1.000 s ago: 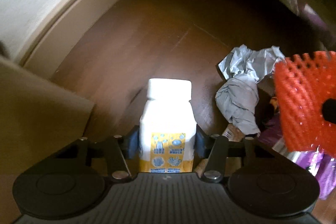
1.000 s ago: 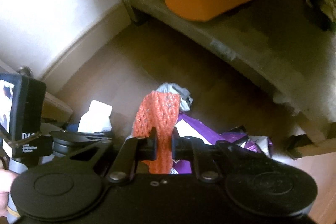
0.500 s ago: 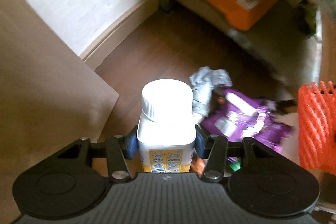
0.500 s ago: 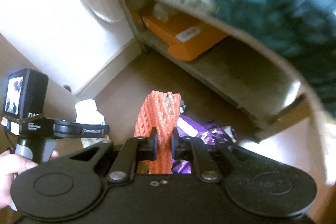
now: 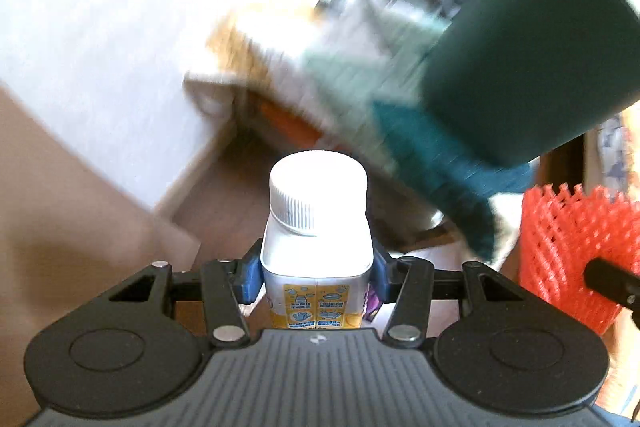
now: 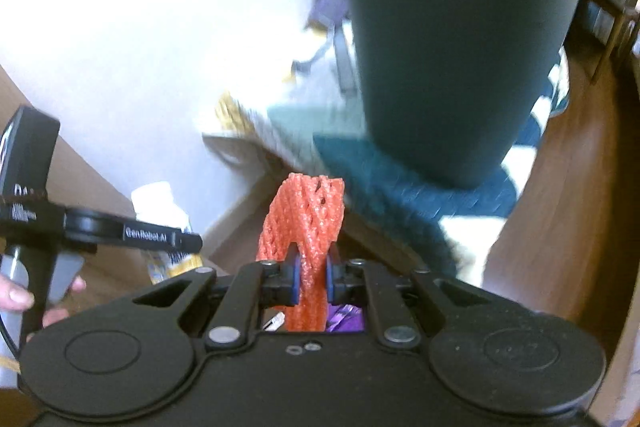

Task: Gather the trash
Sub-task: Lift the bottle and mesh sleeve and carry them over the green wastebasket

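Note:
My left gripper (image 5: 316, 277) is shut on a white plastic bottle (image 5: 316, 227) with a ribbed white cap and a yellow label, held upright. My right gripper (image 6: 311, 283) is shut on an orange foam net sleeve (image 6: 308, 223) that stands up between its blue pads. The same sleeve (image 5: 572, 255) shows at the right edge of the left wrist view. The bottle (image 6: 164, 223) and the left gripper, held by a hand (image 6: 16, 297), show at the left of the right wrist view. A dark green bin (image 6: 452, 43) stands ahead on a teal mat (image 6: 404, 195).
A white wall and baseboard (image 6: 228, 227) run along the left. A tan panel (image 5: 60, 211) stands at the near left. Purple wrappers (image 6: 346, 319) lie on the wooden floor (image 6: 560, 195) below. The scene is blurred by motion.
Both grippers rose well above the floor, each still holding its item. The crumpled paper and purple wrappers dropped out of view, and the dark green bin came into view.

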A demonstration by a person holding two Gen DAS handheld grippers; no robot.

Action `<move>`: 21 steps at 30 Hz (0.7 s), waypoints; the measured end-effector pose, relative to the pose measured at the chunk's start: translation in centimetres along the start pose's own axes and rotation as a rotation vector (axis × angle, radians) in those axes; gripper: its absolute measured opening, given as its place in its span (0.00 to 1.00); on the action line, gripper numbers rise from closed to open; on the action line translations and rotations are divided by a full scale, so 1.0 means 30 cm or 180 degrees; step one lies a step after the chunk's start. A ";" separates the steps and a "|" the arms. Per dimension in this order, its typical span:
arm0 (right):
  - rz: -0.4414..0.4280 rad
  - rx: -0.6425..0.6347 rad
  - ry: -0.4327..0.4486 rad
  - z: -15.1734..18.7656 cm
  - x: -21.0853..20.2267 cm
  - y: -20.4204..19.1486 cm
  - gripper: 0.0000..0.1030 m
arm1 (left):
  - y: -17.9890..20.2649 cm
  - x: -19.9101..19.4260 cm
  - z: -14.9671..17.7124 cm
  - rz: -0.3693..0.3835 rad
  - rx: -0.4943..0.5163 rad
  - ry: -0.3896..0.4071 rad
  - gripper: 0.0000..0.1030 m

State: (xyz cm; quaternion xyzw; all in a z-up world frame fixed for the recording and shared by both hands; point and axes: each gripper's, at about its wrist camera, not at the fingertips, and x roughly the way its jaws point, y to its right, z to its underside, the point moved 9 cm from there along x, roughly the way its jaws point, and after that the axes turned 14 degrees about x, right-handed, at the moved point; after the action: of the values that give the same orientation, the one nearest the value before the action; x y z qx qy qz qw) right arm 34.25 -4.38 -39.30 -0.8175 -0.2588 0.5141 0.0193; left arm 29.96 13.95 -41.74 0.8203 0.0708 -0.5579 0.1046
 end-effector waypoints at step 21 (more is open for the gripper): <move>0.0403 -0.0039 0.0850 -0.570 -0.531 0.122 0.10 | 0.443 -0.513 -0.815 0.0288 0.0695 0.0976 0.49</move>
State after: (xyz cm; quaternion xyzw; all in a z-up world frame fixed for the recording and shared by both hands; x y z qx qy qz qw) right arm 44.90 -10.58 -19.10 -0.8934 -0.2050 0.3993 0.0161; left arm 49.43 7.22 -17.50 0.9044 -0.0121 -0.4255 0.0281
